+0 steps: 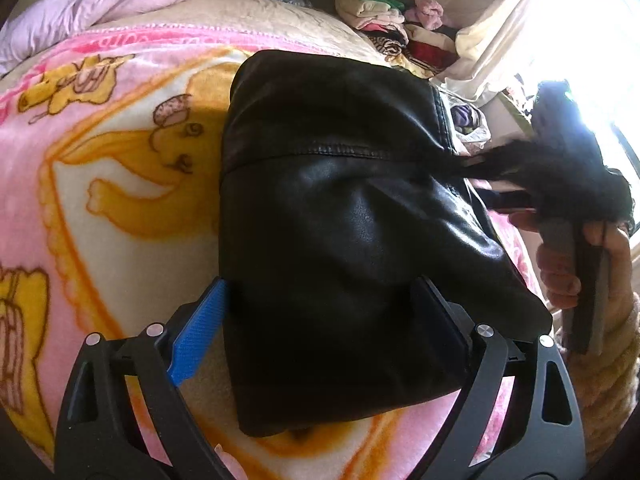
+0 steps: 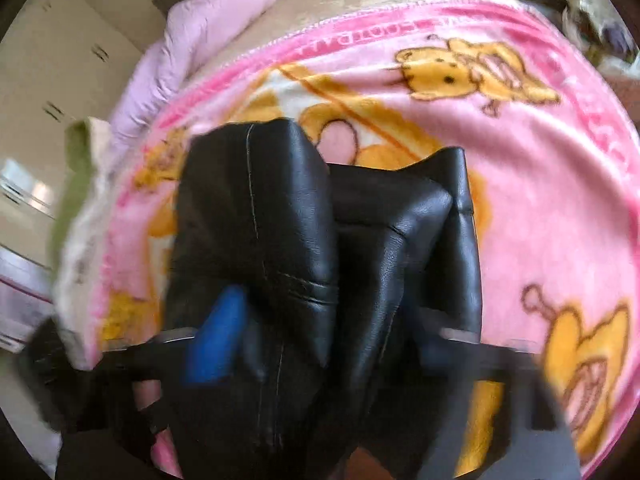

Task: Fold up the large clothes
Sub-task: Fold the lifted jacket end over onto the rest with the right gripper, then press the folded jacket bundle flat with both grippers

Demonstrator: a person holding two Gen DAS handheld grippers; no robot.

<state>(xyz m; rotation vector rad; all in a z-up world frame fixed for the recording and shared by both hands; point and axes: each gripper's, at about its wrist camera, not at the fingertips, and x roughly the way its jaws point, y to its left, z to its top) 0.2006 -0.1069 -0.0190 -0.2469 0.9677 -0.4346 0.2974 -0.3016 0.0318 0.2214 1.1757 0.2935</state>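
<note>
Okay, black leather jacket (image 1: 340, 216) lying folded into a thick bundle on the pink cartoon blanket (image 1: 100, 152), sitting right between the jaws of the left gripper (image 1: 320, 332). Left jaws standing spread wide: blue pad (image 1: 200, 332) just beside the bundle's left edge, the other finger over its near right part; cannot tell if either is touching. Jacket surface looking glossy, grained, with a stitched seam running across the upper half and a dark fuzzy lining or collar (image 1: 560, 176) sticking out on the side away from the blue pad. There the right gripper (image 1: 576, 216) is showing, held in a hand (image 1: 560, 268) with a cream fuzzy sleeve (image 1: 608, 360).

In the right wrist view, blurred, the jacket (image 2: 320, 260) is bunching up in tall folds between the right gripper's (image 2: 328, 344) fingers, blue pad (image 2: 218, 336) lying against the left fold; whether it is pinching, cannot tell.

Beyond the left claw: a stack of folded clothes (image 1: 384, 12), a pale pink quilt (image 1: 100, 4) and a bright window curtain (image 1: 520, 32).
</note>
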